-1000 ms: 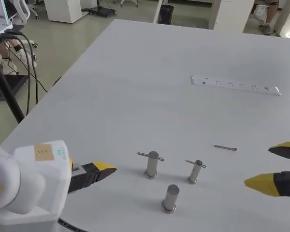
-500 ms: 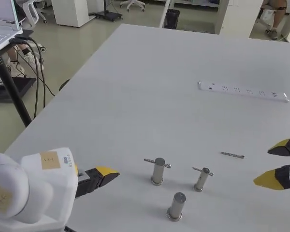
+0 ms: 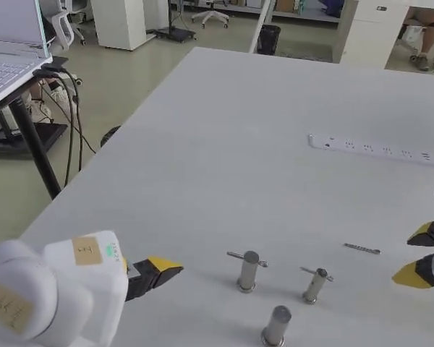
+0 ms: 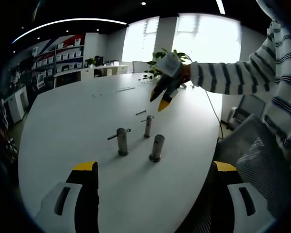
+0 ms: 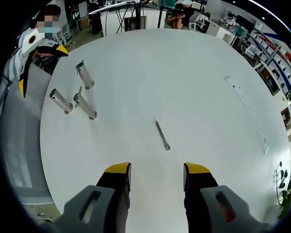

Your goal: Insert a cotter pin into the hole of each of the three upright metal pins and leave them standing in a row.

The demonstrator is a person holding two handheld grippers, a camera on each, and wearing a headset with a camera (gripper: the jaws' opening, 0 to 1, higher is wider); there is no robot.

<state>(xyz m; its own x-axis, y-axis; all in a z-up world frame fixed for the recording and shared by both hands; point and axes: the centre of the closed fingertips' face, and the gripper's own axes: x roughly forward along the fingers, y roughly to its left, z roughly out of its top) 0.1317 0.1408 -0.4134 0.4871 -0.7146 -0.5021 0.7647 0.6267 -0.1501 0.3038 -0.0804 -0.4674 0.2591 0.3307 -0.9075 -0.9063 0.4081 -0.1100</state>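
3 metal pins (image 3: 248, 270) & loose cotter pin (image 3: 362, 249) unmoved; left gripper (image 4: 155, 167), right gripper (image 5: 157, 169) stay open, empty.

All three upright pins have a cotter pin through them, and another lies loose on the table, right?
Not quite. Only the left pin and right pin hold one; the front pin is bare, as the head view shows. Another cotter pin does lie loose on the table.

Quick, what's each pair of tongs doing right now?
Left tongs: open, holding nothing.
Right tongs: open, holding nothing; loose pin lies ahead.
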